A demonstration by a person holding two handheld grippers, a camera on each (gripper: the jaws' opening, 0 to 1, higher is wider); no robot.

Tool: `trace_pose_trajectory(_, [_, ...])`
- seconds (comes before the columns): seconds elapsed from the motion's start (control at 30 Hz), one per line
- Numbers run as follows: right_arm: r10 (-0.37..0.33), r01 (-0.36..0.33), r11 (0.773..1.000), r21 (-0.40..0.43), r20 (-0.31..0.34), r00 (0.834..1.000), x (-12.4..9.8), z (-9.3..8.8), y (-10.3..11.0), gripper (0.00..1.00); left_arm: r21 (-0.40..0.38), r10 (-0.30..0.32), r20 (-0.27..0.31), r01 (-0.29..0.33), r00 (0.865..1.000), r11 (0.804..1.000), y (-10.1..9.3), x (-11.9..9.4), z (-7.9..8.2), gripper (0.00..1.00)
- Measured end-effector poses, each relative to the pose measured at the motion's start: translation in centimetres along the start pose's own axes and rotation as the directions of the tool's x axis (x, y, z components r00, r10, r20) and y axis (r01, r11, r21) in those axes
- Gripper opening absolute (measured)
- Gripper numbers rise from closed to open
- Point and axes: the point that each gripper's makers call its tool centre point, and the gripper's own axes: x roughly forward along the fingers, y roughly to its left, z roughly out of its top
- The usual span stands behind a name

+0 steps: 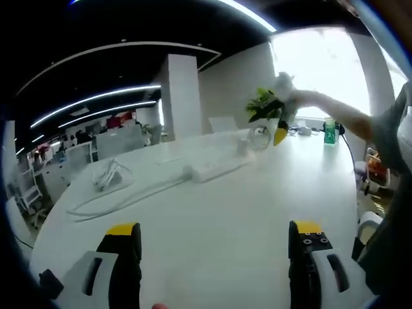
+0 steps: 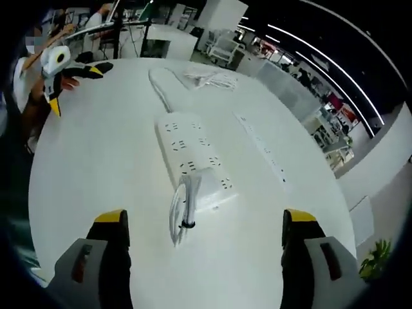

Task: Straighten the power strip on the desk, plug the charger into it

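A white power strip [image 2: 192,156] lies on the white table [image 2: 96,174], running away from me, and its cord [image 2: 160,85] leads off the far end. A white charger with its bundled cable [image 2: 185,207] rests against the strip's near end. My right gripper [image 2: 206,254] hovers open just short of it, with nothing between the jaws. In the left gripper view the strip [image 1: 215,166] lies far across the table, and my left gripper [image 1: 214,257] is open and empty. The right gripper [image 1: 281,125] hangs beyond the strip. The left gripper [image 2: 61,67] appears at the table's far left.
A loose coil of white cable [image 1: 108,175] lies left of the strip, seen also as a coil [image 2: 212,78] past its far end. A plant in a glass vase [image 1: 262,112] and a green bottle [image 1: 330,132] stand at the table's far side. A person's arm [image 1: 335,112] reaches in.
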Motion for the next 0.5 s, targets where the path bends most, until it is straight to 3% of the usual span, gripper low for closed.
trace_pose_trajectory(0.27, [-0.009, 0.003, 0.998, 0.068, 0.083, 0.997, -2.4, -1.4, 1.9, 0.98, 0.019, -0.002, -0.012, 0.002, 1.000, 1.000, -0.8, 0.0, 0.3, 0.98])
trace_pose_trajectory(0.5, [-0.044, 0.028, 0.993, 0.115, 0.135, 0.990, -4.6, -2.7, 2.4, 0.99, 0.028, -0.006, -0.015, 0.006, 1.000, 1.000, -1.4, 0.2, 0.6, 0.98])
